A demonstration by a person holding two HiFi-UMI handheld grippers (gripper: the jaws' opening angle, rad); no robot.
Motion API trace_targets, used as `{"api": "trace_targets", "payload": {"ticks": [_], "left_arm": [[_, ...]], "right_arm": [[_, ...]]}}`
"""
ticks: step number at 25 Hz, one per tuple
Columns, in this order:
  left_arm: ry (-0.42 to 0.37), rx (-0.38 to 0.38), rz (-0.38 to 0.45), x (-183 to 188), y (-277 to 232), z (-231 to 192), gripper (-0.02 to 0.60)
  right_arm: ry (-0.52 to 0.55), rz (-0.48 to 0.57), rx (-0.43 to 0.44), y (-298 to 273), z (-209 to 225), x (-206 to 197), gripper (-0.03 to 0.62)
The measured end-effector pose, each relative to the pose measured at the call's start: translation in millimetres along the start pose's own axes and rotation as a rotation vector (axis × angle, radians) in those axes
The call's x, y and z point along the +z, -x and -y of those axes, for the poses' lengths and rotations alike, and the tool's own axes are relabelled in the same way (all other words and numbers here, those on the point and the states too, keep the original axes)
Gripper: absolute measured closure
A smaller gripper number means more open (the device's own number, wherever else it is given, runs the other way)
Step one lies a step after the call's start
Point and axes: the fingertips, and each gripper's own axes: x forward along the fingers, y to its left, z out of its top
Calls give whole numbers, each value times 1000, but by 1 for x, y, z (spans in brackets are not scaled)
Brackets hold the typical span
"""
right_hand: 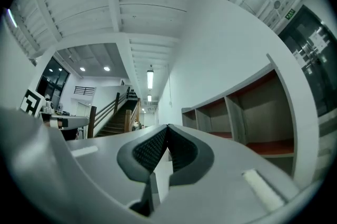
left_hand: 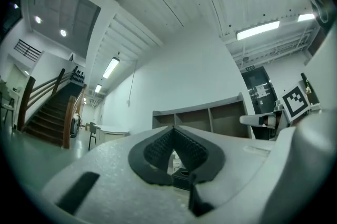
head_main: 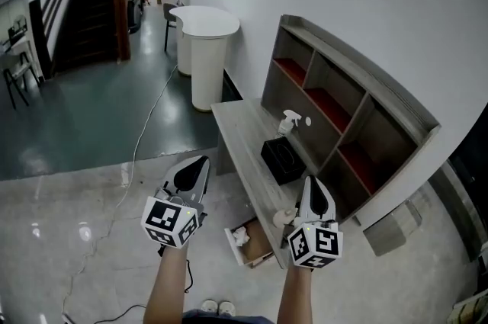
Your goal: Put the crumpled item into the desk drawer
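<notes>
- Leftmost, the left gripper (head_main: 197,165) hangs over the floor, jaws closed on nothing, seemingly idle
- Midway, the drawer (head_main: 258,246) stands open below the bench (head_main: 240,132), a white crumpled item (head_main: 241,236) lying inside
- Rightward, the right gripper (head_main: 315,189) hovers at the bench edge, jaws together, empty, near a pale lump (head_main: 283,217)

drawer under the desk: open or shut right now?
Open. In the head view the drawer is pulled out from under the desk, its inside exposed, with a white crumpled item lying in it.
</notes>
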Motion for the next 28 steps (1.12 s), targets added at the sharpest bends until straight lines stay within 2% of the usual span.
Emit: {"api": "trace_targets", "payload": {"ticks": [5, 12, 28], "left_arm": [[-15, -20, 16, 10, 8, 14, 578], [-20, -33, 25, 15, 15, 23, 578], [-13, -32, -8, 0, 15, 32, 578]], "right_arm": [[-31, 26, 12, 15, -3, 10, 586], [-14, 37, 24, 25, -7, 18, 586], [-19, 10, 45, 29, -4, 6, 585]]}}
